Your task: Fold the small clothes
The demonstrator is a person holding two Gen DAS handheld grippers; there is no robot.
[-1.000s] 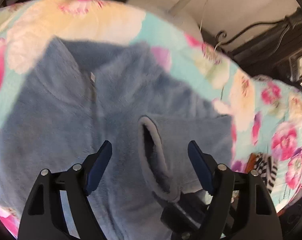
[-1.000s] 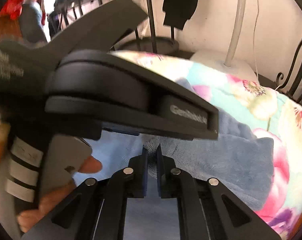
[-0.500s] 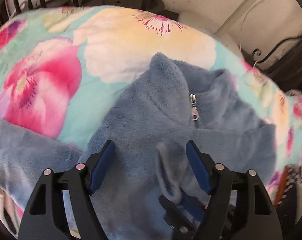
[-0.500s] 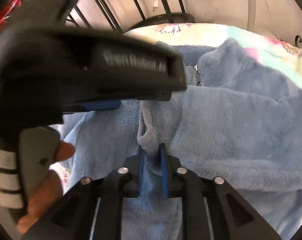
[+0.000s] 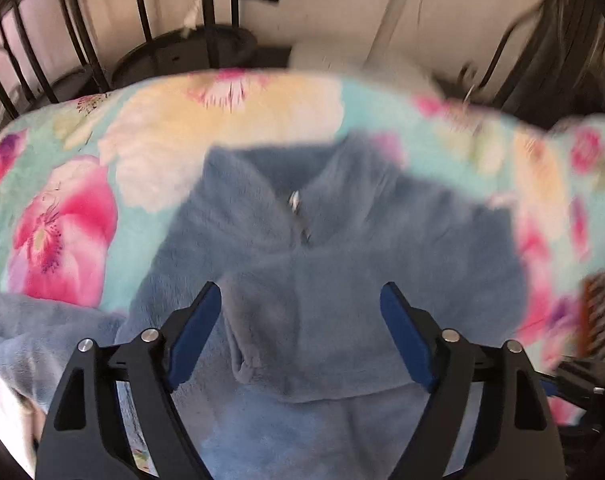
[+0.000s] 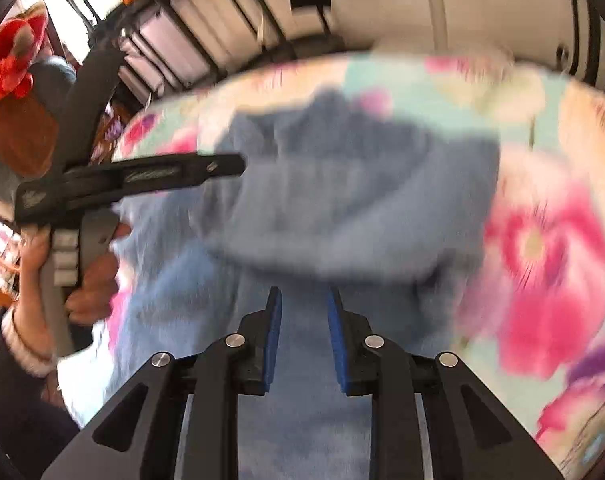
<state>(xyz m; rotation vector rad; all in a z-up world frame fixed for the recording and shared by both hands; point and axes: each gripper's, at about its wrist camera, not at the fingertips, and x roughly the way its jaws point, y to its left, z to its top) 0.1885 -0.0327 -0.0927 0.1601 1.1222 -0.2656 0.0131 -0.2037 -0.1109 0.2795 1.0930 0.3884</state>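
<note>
A small blue fleece jacket [image 5: 302, 240] with a zipper [image 5: 298, 216] lies on a floral blanket [image 5: 62, 216]. One sleeve [image 5: 302, 340] is folded across its front, cuff toward the left. My left gripper [image 5: 300, 320] is open and empty, hovering over the folded sleeve. In the right wrist view the jacket [image 6: 342, 200] is blurred. My right gripper [image 6: 302, 320] is partly open with nothing between the pads, just above the fleece. The left gripper [image 6: 142, 184] shows at the left there, held by a hand.
A black metal bed frame [image 5: 82, 40] and a white wall stand behind the blanket. A striped item [image 5: 602, 312] lies at the right edge. Red and orange cloth [image 6: 10, 64] hangs at the far left of the right wrist view.
My right gripper has let go of the sleeve cuff, opened and pulled back. The sleeve now lies folded across the jacket front. My left gripper stayed open and shifted slightly.
</note>
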